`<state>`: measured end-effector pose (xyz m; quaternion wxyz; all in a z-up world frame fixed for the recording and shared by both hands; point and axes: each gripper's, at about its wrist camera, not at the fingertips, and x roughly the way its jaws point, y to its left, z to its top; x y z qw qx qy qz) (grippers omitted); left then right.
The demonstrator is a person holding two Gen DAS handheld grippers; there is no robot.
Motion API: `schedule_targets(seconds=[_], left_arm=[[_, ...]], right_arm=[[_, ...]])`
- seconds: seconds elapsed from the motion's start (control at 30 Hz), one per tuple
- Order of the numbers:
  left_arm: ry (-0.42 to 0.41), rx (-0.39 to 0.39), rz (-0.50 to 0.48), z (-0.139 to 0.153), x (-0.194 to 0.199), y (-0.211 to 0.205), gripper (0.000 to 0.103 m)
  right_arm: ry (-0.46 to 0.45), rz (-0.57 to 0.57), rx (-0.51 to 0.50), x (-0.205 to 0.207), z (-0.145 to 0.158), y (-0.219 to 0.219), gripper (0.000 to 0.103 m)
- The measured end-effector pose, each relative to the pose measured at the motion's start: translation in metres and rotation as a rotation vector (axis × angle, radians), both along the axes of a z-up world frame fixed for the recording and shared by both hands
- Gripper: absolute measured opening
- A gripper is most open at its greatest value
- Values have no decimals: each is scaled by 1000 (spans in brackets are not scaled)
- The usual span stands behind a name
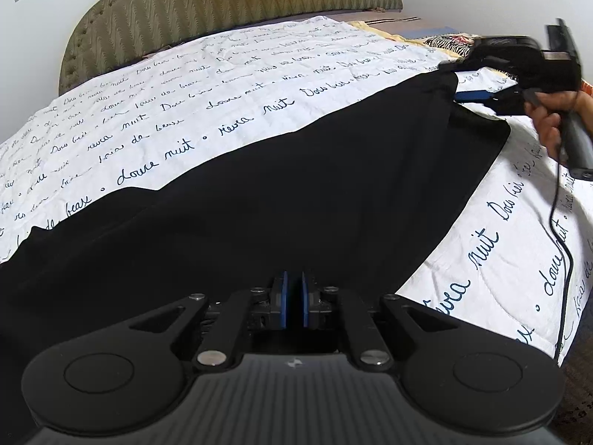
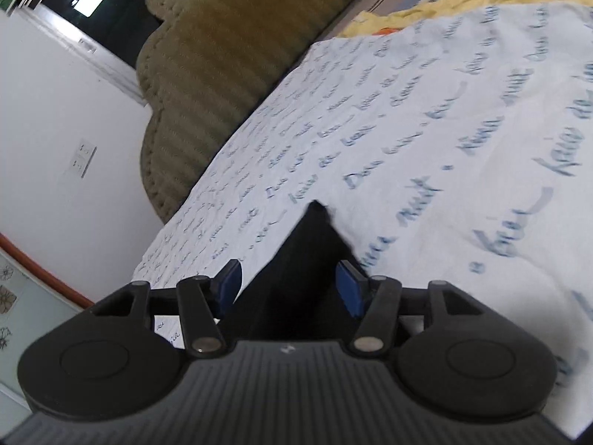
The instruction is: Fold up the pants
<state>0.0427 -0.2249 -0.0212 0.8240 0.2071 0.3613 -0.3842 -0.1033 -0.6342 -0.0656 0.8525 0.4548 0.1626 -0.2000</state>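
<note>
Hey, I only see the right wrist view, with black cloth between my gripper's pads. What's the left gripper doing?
Observer: The left gripper is shut, low over the near end of the pants. I can't tell whether it pinches cloth.
Operator: How do the pants lie?
Observer: They are spread across the quilt, from the left gripper to a far corner at the right gripper.
Operator: Anything in the way?
Observer: A cable hangs from the right gripper's handle down over the quilt. It runs beside the pants, not on them.
</note>
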Motion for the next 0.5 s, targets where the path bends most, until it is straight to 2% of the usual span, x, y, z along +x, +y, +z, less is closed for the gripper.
schedule_targets(seconds=[0.03, 0.07, 0.13, 0.27, 0.33, 0.37, 0.4, 0.43, 0.47, 0.5], left_arm=[[0, 0, -2, 1, 0, 0, 7], [0, -1, -4, 1, -1, 1, 7], [-2, -6, -4, 3, 0, 4, 8], [11, -12, 7, 4, 5, 9, 8], [20, -22, 5, 5, 6, 11, 8], [24, -23, 9, 5, 6, 10, 8], [27, -21, 13, 4, 7, 8, 8], [30, -19, 19, 4, 7, 7, 8], [32, -19, 21, 4, 7, 6, 8], [32, -22, 19, 5, 5, 7, 8]], right_arm=[[37, -12, -13, 6, 0, -1, 19], [58, -20, -25, 8, 2, 1, 6], [50, -23, -80, -2, 13, 10, 5], [37, -9, -184, -30, 62, 42, 5], [62, -19, -254, -44, 88, 54, 5], [102, -41, -310, -46, 99, 57, 10], [151, -64, -367, -46, 107, 55, 22], [246, -83, -437, -40, 108, 52, 61], [355, -84, -535, -30, 103, 48, 77], [460, -118, -608, -24, 96, 46, 73]])
